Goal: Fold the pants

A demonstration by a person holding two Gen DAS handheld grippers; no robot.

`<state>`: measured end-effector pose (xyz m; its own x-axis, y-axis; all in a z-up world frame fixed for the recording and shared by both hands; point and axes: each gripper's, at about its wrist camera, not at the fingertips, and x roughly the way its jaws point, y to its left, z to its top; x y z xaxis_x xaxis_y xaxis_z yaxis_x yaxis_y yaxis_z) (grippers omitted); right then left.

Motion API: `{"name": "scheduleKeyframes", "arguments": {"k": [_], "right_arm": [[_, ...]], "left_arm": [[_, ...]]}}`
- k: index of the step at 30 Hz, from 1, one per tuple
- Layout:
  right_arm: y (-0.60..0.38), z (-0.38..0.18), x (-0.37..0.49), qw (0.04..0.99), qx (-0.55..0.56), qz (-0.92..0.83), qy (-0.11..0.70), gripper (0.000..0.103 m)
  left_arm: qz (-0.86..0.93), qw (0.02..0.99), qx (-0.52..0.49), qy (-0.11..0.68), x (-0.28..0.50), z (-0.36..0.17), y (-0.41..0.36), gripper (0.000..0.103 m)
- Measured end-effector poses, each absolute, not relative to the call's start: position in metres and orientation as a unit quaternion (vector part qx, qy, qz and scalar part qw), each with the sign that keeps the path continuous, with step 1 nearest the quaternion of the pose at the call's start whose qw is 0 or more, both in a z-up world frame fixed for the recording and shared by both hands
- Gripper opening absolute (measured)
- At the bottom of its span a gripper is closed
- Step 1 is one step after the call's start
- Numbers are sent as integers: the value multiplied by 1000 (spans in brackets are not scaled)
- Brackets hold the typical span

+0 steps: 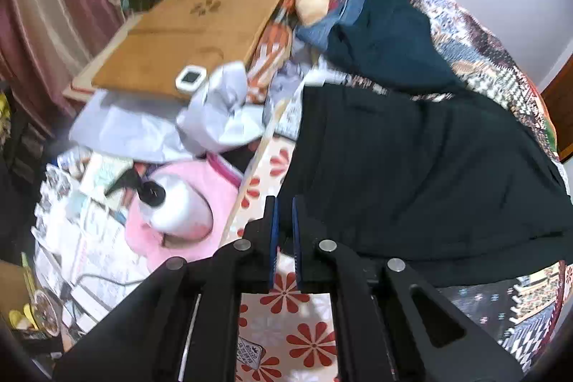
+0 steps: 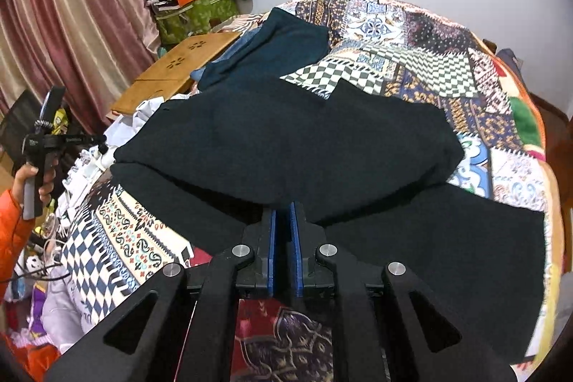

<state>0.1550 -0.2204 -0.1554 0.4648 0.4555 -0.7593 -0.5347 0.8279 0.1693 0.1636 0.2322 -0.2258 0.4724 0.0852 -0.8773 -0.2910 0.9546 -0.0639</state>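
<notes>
Black pants (image 2: 293, 145) lie spread over a patchwork quilt (image 2: 412, 59) on the bed, partly doubled over; they also show in the left wrist view (image 1: 412, 174). My right gripper (image 2: 283, 213) is shut on the near edge of the pants, dark cloth between its blue pads. My left gripper (image 1: 283, 210) stands at the pants' left corner, jaws nearly closed with a narrow gap; whether cloth is pinched there is unclear. The left gripper also shows at the far left of the right wrist view (image 2: 50, 131), held in a hand.
A dark teal garment (image 2: 279, 49) lies behind the pants. A wooden lap desk (image 1: 186, 31), grey-white cloth (image 1: 215, 117), a pink cloth with a white bottle (image 1: 179, 203) and clutter sit left of the bed. Curtains (image 2: 71, 6) hang left.
</notes>
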Motion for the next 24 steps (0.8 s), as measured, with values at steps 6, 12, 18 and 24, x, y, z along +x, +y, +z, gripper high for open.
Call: {"name": "scheduleKeyframes", "arguments": {"k": [6, 12, 18, 24], "right_arm": [[-236, -131, 157, 875, -51, 271, 398, 8], [-241, -115, 182, 892, -55, 252, 372, 30], [-235, -124, 223, 891, -43, 246, 379, 59], [-218, -151, 273, 869, -27, 255, 422, 60]], "left_arm": [[88, 874, -83, 470, 177, -188, 209, 17], [61, 892, -64, 444, 201, -163, 178, 48], [49, 901, -31, 431, 232, -155, 143, 78], [29, 896, -24, 442, 273, -166, 119, 91]]}}
